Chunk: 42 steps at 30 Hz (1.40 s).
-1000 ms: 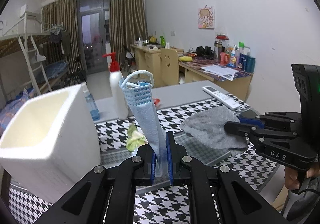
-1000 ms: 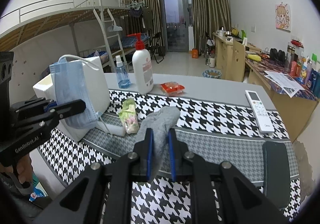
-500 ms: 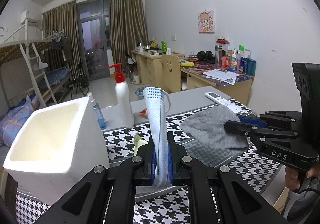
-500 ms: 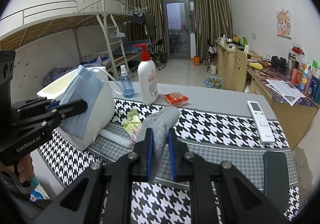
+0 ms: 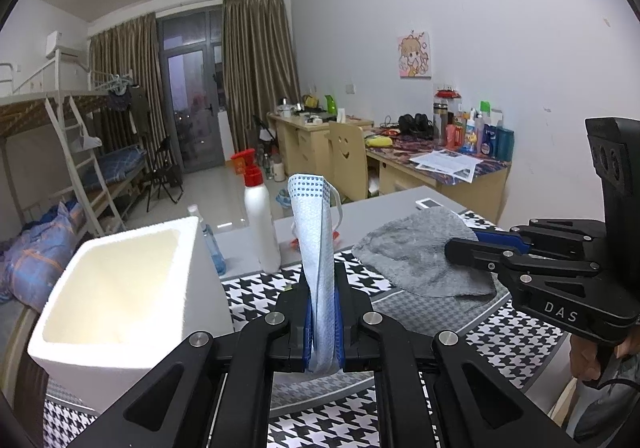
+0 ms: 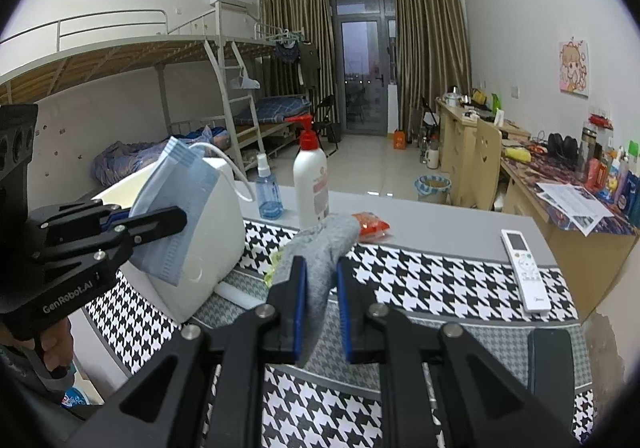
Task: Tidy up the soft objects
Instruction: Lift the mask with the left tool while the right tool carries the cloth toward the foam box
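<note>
So far nothing has gone in: the white foam box (image 5: 120, 296), left of the left gripper (image 5: 323, 318), looks empty as far as its inside shows. That gripper's jaws are pinched tight on a blue face mask (image 5: 316, 248) standing up between them, clear of the worktop (image 5: 516, 336). The right gripper (image 6: 322, 314) has its jaws closed narrowly on a grey cloth (image 6: 320, 256), lifted ahead of them. Both pieces seem picked up; dropping each into the box is what remains

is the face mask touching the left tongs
Touching. In the left wrist view the face mask stands pinched between the closed pads of the left tongs, with no gap on either side.
</note>
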Tool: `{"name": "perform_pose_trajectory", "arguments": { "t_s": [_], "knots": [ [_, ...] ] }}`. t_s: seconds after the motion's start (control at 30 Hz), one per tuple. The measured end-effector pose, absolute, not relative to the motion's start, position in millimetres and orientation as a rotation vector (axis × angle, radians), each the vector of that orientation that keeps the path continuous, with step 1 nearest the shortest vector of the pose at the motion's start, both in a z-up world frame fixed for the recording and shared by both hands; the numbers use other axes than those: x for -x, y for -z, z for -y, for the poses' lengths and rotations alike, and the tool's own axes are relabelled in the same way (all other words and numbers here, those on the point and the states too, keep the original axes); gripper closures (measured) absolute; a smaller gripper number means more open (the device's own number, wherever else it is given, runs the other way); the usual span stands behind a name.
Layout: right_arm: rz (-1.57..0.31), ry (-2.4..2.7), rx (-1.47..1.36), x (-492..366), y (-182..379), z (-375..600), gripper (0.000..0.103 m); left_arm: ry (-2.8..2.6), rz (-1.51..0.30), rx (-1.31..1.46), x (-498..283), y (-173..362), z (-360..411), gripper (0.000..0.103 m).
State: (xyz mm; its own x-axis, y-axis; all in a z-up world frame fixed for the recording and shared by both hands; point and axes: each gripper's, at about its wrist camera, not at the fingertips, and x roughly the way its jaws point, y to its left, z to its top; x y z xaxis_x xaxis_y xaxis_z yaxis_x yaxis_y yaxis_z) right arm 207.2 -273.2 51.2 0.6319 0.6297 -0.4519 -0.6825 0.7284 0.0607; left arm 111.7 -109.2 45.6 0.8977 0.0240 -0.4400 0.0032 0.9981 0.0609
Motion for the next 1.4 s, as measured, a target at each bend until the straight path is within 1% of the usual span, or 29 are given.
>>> {"name": "perform_pose_trajectory", "arguments": {
  "t_s": [0.5, 1.4],
  "knots": [
    [-0.416, -0.768, 0.108, -202.5, -68.8, 263.5, 0.085, -0.039, -0.412, -0.072, -114.6, -61.8, 104.1, 0.094],
    [-0.318, -0.785, 0.08, -201.9, -94.8, 255.0, 0.085, -0.097, -0.278, -0.09, -102.4, -102.7, 83.0, 0.094]
  ]
}}
